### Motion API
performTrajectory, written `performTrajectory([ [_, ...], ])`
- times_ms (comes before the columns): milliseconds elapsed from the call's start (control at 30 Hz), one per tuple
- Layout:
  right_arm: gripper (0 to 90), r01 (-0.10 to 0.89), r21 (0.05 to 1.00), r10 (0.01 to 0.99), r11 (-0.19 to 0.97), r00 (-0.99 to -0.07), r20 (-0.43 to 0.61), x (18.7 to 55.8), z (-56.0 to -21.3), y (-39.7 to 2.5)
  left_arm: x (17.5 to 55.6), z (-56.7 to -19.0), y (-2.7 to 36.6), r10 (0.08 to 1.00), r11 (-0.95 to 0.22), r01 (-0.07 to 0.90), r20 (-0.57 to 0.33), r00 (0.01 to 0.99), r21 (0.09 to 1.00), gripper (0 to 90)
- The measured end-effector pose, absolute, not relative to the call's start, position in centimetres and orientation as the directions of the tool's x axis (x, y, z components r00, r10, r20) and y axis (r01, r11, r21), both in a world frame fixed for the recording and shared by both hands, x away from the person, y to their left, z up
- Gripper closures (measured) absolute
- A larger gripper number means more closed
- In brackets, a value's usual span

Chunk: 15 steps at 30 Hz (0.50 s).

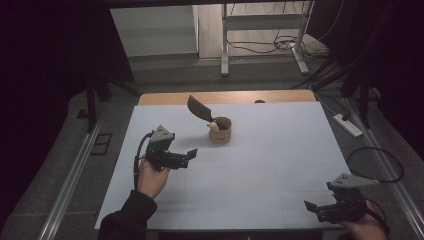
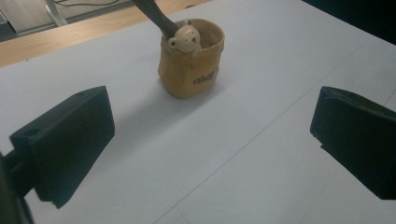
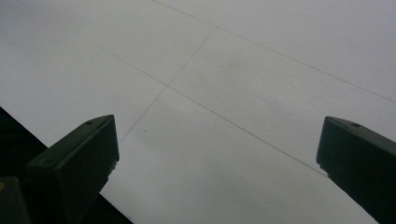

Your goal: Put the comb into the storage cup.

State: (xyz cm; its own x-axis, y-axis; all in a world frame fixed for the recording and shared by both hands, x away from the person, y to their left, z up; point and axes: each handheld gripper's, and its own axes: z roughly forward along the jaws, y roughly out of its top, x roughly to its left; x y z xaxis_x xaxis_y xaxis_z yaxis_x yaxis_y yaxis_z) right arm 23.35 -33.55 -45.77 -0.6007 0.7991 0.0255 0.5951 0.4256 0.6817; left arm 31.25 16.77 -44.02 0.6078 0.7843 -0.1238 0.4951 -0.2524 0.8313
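Nothing's been grabbed yet, I'd say. White table (image 1: 260,170) carries a tan cup (image 1: 220,130) near its far edge, dark spoon (image 1: 199,108) leaning out. Left gripper (image 1: 191,154) just short of the cup, jaws spread, empty; right gripper (image 1: 311,206) well off, released too.

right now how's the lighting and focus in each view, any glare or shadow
High view: dim, dark surround, table evenly lit, no glare. Left gripper view: bear cup sharp, soft shadow cast toward lower left, near jaws slightly blurred. Right gripper view: flat grey light, faint seams.
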Motion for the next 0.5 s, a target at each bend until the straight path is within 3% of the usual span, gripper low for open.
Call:
performTrajectory([
  [500, 0.0, 0.593, 0.682, 0.798, 0.428, -0.602, 0.022, 23.3, -45.8, -33.5, 29.3, -44.2, 17.7, 0.789, -0.241, 0.506, -0.137, 0.599, 0.828, 0.0],
])
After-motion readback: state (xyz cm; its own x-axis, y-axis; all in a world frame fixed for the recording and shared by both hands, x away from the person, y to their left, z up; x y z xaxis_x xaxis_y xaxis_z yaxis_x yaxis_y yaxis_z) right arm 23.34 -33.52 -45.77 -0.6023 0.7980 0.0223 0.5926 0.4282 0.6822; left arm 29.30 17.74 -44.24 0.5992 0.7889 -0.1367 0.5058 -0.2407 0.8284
